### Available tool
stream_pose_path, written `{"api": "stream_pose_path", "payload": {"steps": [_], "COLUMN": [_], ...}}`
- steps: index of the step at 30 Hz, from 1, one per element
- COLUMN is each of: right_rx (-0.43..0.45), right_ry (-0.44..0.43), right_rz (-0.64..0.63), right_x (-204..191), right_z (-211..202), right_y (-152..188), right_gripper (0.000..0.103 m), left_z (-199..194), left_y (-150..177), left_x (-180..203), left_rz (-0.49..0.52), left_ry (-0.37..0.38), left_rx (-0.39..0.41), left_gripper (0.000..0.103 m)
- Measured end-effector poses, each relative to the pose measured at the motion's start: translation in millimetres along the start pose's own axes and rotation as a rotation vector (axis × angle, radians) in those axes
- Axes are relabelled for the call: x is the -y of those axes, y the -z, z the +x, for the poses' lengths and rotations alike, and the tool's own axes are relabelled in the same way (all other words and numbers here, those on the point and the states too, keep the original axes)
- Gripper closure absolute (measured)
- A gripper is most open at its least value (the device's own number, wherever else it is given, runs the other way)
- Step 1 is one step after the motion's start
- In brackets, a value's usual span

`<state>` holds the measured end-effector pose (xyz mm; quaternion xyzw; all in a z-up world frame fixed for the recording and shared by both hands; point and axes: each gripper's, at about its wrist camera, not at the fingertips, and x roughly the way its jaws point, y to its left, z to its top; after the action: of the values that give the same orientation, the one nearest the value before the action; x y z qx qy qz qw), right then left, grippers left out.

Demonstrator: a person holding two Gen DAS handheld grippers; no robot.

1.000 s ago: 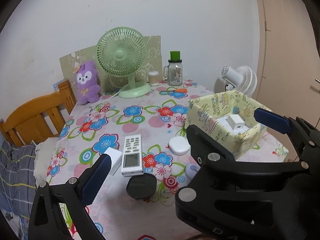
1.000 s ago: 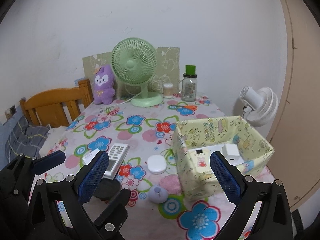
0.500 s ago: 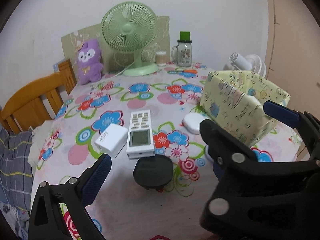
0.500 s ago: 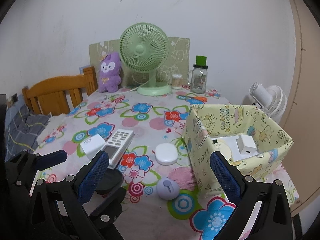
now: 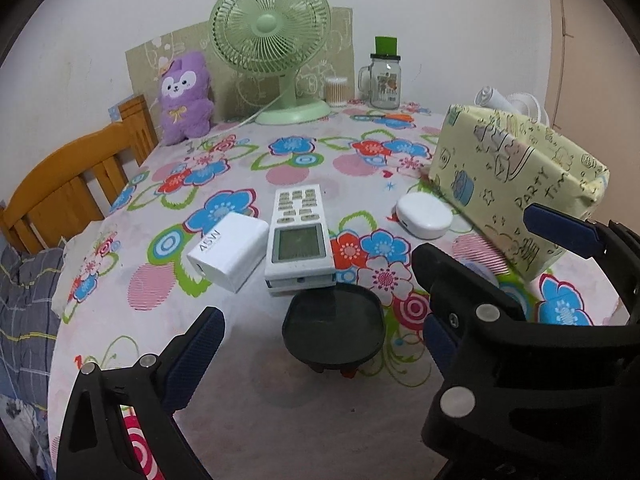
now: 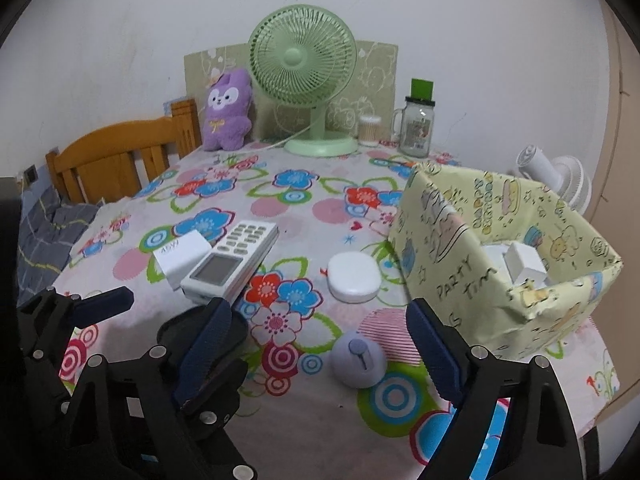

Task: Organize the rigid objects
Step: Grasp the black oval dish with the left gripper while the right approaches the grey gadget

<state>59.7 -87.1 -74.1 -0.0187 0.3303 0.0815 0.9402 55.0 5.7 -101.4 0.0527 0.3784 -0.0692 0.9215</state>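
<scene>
Just ahead of the left gripper, fingers wide apart and empty, sits a black dish; the right gripper, equally spread, frames a lilac knob beside the yellow box

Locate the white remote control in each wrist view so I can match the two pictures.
Left wrist view: the remote control lies at centre, screen end nearest the camera, just beyond the black dish and right of the white 45W charger.
Right wrist view: it lies left of centre, angled, the charger on its left.
Shared landmark: the green fan at the table's far edge.
</scene>
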Motion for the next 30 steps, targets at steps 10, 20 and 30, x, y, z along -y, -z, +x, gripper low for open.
{"api": "stream_pose_path", "payload": {"steps": [10,20,30], "right_rx": [-0.051,-0.094,-0.103], "right_ry": [0.029,0.025,0.028], "right_rz": [0.028,0.065,0.082], "right_x": [11,21,25], "right_z": [17,27,27], "right_y": [5,13,14], "right_gripper": [0.018,0.021,0.021], "left_z": [19,31,26], "left_y": [-1,1,2], "left_x": [8,9,13], "left_rz": [0.024,0.009,0.015], "left_ry": [0.015,0.033,0.067], "left_rx": [-0.028,-0.066,-0.062], "left_gripper": [0.003,0.021,0.047]}}
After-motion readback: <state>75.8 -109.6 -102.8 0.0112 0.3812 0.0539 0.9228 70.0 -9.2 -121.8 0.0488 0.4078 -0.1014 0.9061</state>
